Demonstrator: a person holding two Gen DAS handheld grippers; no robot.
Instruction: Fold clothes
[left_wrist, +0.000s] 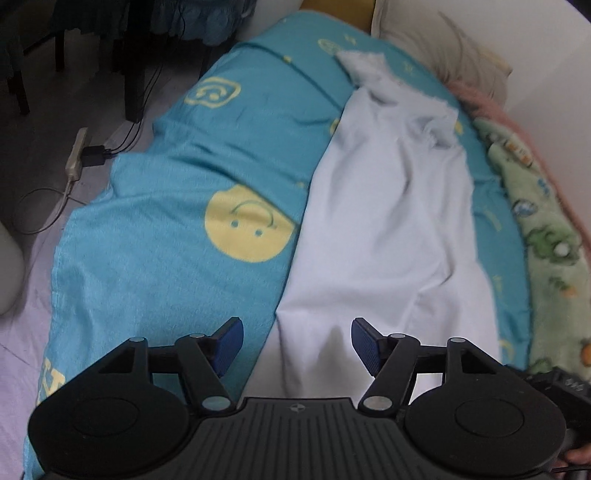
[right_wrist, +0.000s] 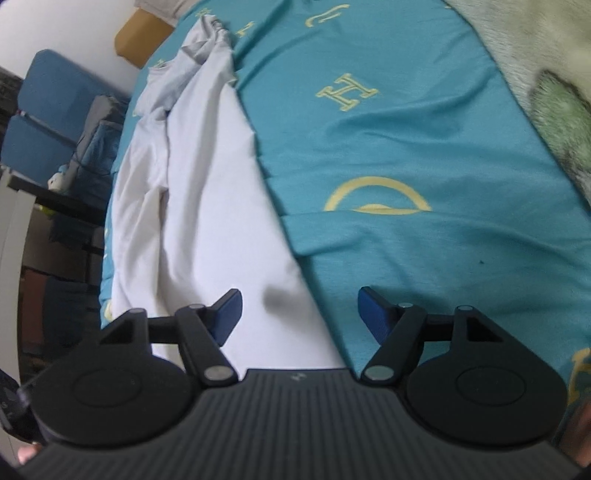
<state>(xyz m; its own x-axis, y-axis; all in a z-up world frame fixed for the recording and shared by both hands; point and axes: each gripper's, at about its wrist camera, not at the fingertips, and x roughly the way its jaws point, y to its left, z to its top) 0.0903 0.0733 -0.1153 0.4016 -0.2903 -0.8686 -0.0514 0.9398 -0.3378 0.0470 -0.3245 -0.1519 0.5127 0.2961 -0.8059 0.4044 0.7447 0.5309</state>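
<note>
From your left wrist view, the left gripper hangs with its blue pads spread wide and nothing between them, poised over the near hem of the white, soft cotton garment. That garment lies lengthwise on the teal bedsheet with yellow smiley prints, running away from you toward a rumpled far end, where a bunched sleeve or neck piece sits crumpled. Expect it to be light and limp: it will sag, slide a little on the sheet and keep no shape, so you will likely do best pinching a hem corner or a folded edge rather than the flat middle. A green fleece blanket with cartoon prints lies along its right side, and a white power strip rests on the floor to the left.

From your right wrist view, the right gripper is likewise spread, its pads empty, straddling the garment's right-hand edge where white cloth meets teal sheet. Here the garment looks already narrowed into a long strip, with a lengthwise overlap and creases near the far end. A small grey spot, stain or shadow I cannot tell, shows on the cloth just ahead of the pads.
</note>
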